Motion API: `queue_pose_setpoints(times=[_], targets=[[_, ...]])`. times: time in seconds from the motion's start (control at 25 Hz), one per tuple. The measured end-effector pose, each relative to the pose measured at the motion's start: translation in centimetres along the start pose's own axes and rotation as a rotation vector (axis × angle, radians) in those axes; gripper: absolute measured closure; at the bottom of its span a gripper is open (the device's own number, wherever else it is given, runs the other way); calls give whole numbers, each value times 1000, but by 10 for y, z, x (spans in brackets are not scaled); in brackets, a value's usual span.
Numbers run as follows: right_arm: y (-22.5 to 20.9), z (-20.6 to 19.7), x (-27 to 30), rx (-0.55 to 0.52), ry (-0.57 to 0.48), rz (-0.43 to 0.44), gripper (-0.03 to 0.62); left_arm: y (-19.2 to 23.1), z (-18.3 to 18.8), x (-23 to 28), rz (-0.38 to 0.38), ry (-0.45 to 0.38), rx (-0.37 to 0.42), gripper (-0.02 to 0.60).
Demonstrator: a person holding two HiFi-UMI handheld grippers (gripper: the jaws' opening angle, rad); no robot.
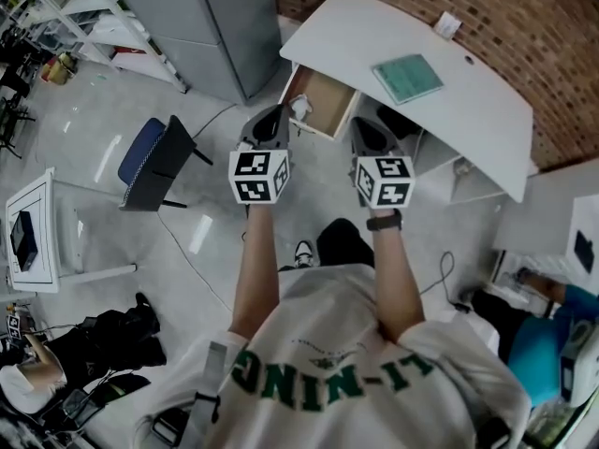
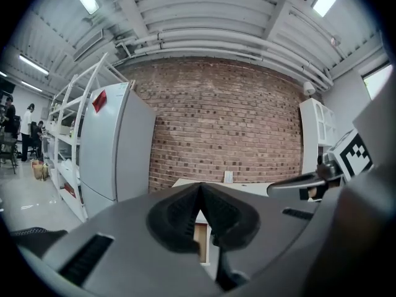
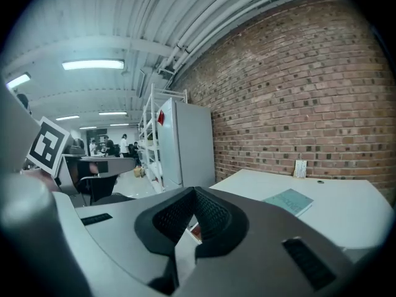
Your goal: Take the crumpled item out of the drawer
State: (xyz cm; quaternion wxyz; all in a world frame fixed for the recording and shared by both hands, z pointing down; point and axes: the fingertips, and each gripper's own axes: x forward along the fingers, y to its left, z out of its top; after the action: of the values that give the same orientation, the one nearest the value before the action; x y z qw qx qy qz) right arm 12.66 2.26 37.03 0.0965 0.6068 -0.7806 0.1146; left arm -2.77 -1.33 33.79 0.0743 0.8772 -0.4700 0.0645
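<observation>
In the head view a drawer (image 1: 323,101) stands pulled out from under the white desk (image 1: 468,101). A small white crumpled item (image 1: 299,108) lies at the drawer's left end. My left gripper (image 1: 271,120) hovers just in front of that end, jaws shut and empty. My right gripper (image 1: 365,131) is held level with it, to the right of the drawer, also shut with nothing in it. In the left gripper view the left gripper (image 2: 200,193) has its jaws meeting at the tip, with the drawer's wood (image 2: 202,240) showing below. In the right gripper view the right gripper (image 3: 195,193) points across the desk (image 3: 346,209).
A green book (image 1: 408,78) and a small white card (image 1: 447,24) lie on the desk. A grey cabinet (image 1: 201,21) stands left of the desk by the brick wall (image 1: 524,17). A blue chair (image 1: 150,162) and a white side table (image 1: 33,237) are at the left.
</observation>
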Motion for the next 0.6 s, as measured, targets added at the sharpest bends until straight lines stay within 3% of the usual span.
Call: queue_pose_setpoints(times=[0.4, 0.6], targets=[[-22, -33, 94, -26, 118, 91, 591, 33, -35, 78, 20, 52, -43, 583], [-41, -52, 149, 11, 203, 128, 589, 58, -45, 118, 66, 61, -62, 583]])
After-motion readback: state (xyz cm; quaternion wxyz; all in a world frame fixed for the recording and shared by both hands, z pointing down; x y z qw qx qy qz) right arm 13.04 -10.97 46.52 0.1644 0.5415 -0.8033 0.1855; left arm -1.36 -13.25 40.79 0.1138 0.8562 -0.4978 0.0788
